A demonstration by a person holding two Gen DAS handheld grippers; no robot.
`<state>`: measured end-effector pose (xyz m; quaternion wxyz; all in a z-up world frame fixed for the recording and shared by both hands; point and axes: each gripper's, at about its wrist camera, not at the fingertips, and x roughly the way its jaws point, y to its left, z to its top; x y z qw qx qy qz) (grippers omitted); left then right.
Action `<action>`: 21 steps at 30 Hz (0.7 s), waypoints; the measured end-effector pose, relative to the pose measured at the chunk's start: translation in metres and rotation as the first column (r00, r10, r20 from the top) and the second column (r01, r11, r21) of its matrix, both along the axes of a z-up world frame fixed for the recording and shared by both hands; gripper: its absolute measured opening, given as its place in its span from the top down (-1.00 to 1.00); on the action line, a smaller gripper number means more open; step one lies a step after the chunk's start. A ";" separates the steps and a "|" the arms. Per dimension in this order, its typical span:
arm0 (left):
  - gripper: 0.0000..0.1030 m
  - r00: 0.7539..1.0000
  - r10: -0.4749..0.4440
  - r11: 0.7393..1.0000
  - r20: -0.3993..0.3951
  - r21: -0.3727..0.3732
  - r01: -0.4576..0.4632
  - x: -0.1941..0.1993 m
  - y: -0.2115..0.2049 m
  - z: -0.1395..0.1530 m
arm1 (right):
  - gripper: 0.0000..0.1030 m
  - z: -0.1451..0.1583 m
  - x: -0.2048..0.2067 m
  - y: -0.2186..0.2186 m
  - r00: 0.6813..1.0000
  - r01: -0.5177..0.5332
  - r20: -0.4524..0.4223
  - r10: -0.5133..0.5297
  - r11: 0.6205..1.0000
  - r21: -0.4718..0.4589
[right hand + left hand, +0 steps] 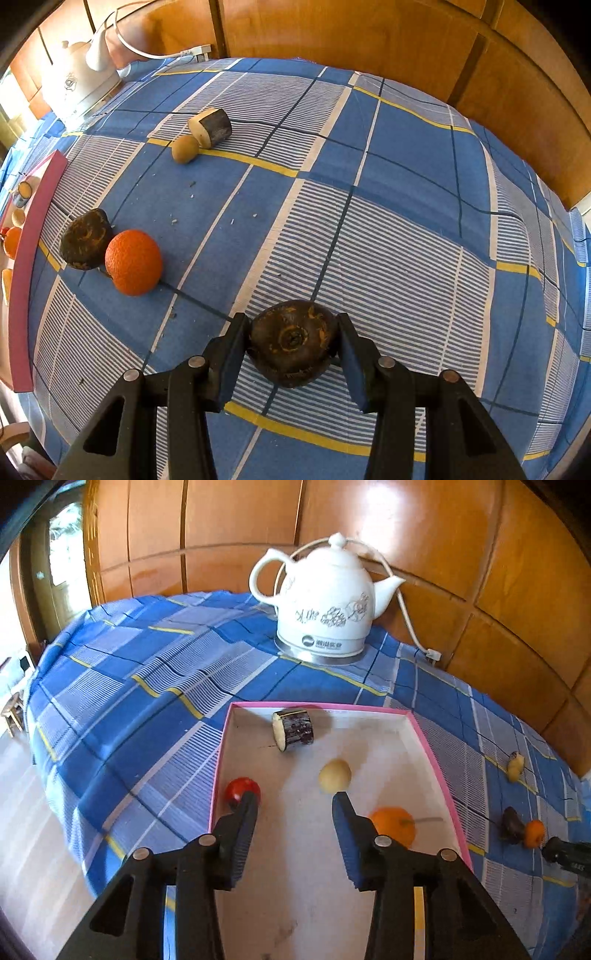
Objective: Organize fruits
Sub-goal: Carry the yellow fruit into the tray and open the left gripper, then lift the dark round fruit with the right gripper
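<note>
My left gripper (295,799) is open and empty above the pink-rimmed white box (428,746). In the box lie a cut dark stalk piece (293,730), a pale round fruit (334,775), a red fruit (242,789) and an orange (393,825). My right gripper (293,325) is shut on a dark brown round fruit (293,343) just above the cloth. On the cloth to its left lie an orange (133,262), another dark fruit (85,239), a small tan fruit (184,148) and a cut stalk piece (210,127).
A white ceramic kettle (325,605) with its cord stands at the back of the blue checked tablecloth (406,206). Wooden panelling rises behind the table. The box's pink side (26,266) shows at the left in the right wrist view. The table's left edge drops to the floor.
</note>
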<state>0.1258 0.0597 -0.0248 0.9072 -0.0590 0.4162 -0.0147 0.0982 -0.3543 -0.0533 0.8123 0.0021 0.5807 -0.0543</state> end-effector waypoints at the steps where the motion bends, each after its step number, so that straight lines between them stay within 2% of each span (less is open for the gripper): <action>1: 0.17 1.000 -0.002 1.000 0.010 0.004 0.002 -0.007 -0.003 0.002 | 0.06 0.000 0.000 0.000 1.000 0.000 0.000 0.000 1.000 -0.001; 10: 0.15 0.996 -0.072 0.997 0.047 0.012 0.071 -0.050 -0.035 0.012 | 0.06 0.000 0.000 0.003 1.000 -0.004 0.000 0.004 1.000 -0.013; 21: 0.12 0.988 -0.142 0.990 0.054 0.030 0.140 -0.074 -0.059 0.014 | 0.07 0.000 0.000 0.003 1.000 -0.006 0.001 0.006 1.000 -0.017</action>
